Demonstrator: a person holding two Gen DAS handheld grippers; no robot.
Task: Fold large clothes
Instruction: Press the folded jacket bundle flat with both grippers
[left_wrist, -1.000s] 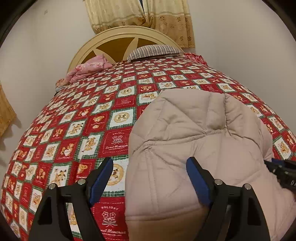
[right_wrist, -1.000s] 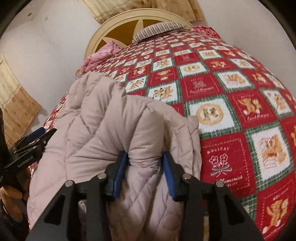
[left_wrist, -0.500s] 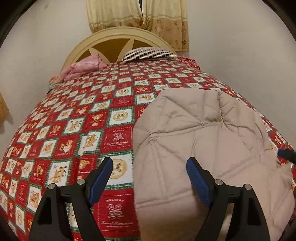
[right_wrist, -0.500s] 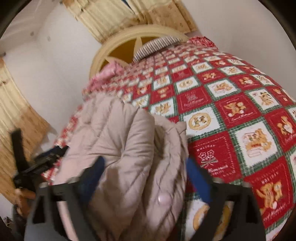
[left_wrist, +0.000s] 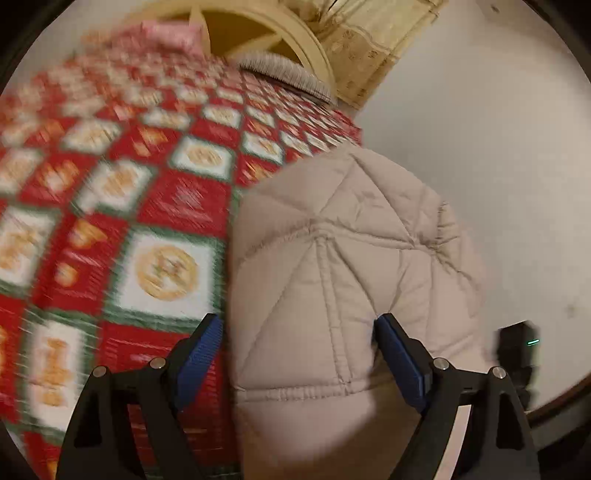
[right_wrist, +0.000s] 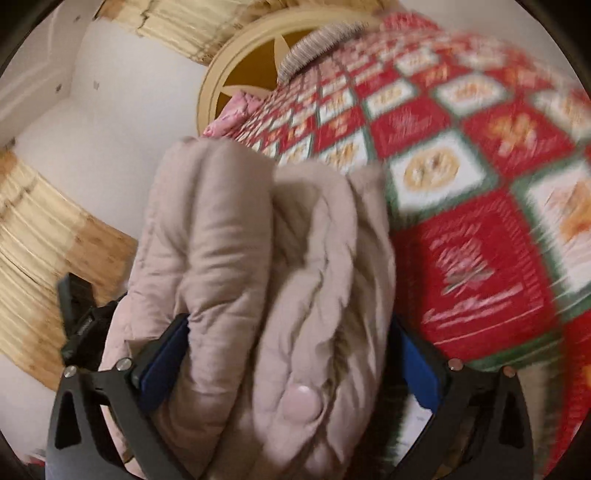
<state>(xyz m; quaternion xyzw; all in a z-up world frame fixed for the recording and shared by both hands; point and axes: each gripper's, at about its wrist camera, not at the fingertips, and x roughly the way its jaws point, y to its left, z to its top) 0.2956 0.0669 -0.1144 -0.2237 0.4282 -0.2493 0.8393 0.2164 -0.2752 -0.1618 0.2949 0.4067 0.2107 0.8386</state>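
Puffy beige quilted jacket (left_wrist: 354, 266) bunched on checkered red quilt (left_wrist: 110, 206).

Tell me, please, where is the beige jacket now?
In both wrist views the beige jacket lies bunched on the near edge of the bed cover, filling the gap between the wide-open fingers of each gripper.

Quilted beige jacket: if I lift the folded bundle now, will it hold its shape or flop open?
The quilted beige jacket looks puffy and soft, so it will likely sag and spring open. Thick rolled layers fill the open right gripper, so it probably compresses easily. Likely light for its bulk.
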